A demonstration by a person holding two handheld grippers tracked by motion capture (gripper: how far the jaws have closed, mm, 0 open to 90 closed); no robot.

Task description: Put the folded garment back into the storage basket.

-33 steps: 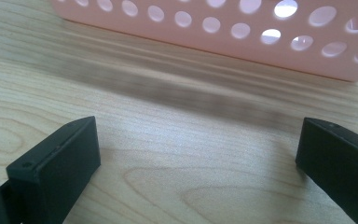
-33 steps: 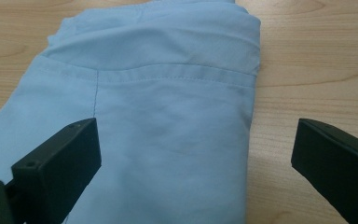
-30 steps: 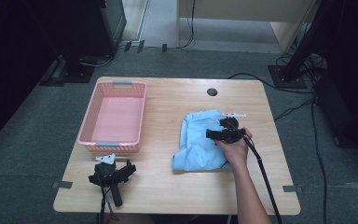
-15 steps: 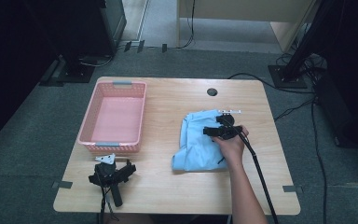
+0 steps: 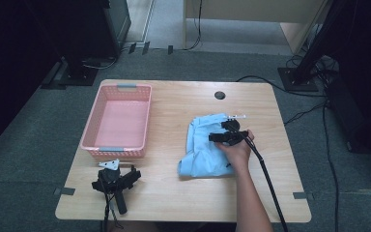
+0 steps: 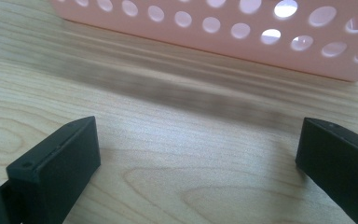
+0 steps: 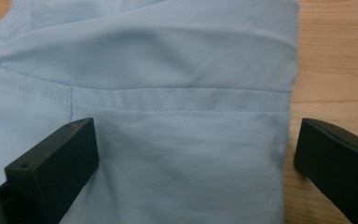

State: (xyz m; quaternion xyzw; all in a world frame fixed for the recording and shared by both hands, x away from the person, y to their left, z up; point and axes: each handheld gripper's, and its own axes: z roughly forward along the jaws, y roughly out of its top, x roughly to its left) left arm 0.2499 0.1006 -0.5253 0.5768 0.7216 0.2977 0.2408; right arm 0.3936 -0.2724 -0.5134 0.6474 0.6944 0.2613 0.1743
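Note:
A light blue cloth lies crumpled on the right half of the wooden table. A hand holds my right gripper low over the cloth's right part, pointing left. In the right gripper view the right gripper is open, its jaws wide apart over a stitched fold of the cloth. My left gripper lies unheld on the table near the front left edge, facing the pink basket. In the left gripper view the left gripper is open over bare wood, with the perforated basket wall just ahead.
The pink basket holds nothing and stands at the table's left. A round cable hole sits at the back middle. A black cable trails from the right gripper over the front right of the table. Dark stands and cables surround the table on the floor.
The right gripper has shifted slightly to the left over the blue cloth. The left gripper, cloth and basket have not moved.

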